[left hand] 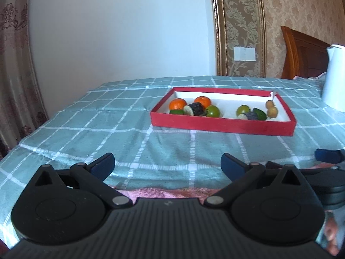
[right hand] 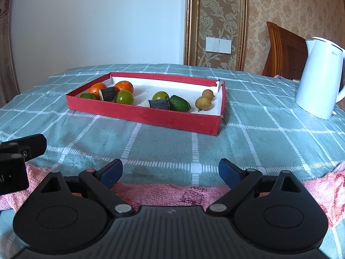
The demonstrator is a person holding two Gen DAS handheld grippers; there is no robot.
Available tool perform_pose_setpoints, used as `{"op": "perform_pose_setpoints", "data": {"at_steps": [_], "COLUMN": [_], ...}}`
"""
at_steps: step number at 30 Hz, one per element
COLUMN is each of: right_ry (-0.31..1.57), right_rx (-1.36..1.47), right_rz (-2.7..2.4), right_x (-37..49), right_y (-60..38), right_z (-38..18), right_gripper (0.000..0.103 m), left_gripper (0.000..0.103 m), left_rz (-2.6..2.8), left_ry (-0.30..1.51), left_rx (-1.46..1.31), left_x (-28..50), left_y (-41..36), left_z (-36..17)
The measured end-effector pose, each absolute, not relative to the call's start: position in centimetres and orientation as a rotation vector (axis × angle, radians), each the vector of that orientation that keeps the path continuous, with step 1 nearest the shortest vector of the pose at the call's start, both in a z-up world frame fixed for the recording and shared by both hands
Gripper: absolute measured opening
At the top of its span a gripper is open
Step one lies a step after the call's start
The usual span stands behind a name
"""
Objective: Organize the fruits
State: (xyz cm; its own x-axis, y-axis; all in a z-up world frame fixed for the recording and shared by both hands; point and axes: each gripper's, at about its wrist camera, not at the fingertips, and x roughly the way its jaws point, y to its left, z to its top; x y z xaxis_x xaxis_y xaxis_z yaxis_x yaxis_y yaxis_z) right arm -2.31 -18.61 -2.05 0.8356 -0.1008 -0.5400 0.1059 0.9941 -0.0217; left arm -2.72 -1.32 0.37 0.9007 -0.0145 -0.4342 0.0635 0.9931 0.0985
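Observation:
A shallow red box (left hand: 222,126) (right hand: 151,116) with a white inside lies on the green checked tablecloth. In it are two oranges (left hand: 177,104) (right hand: 97,87), round green fruits (left hand: 213,110) (right hand: 125,96), two dark sugarcane pieces (left hand: 195,108) (right hand: 107,93), an oval green fruit (right hand: 180,103) and two small tan fruits (left hand: 272,111) (right hand: 202,103). My left gripper (left hand: 168,165) is open and empty, well short of the box. My right gripper (right hand: 170,171) is open and empty, also near the table's front edge.
A white electric kettle (right hand: 319,75) (left hand: 334,75) stands to the right of the box. A pink towel (right hand: 172,192) lies at the front edge. A wooden headboard (right hand: 284,49) and a wall are behind. The other gripper shows at each view's side (right hand: 21,149).

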Motion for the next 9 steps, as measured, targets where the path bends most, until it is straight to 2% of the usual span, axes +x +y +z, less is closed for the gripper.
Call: {"op": "perform_pose_setpoints", "data": {"at_steps": [9], "right_ry": [0.553], "right_rx": [0.017], "right_rz": [-0.117], "right_x": [-3.09], "right_y": [-18.71], "right_z": [-1.75], "right_gripper": [0.096], "left_gripper": [0.103], "left_rz": [-0.008], "left_ry": [0.444], "left_rx": [0.172], "left_x": [-2.41], "left_y": [-1.86], "left_z": [-0.39]}}
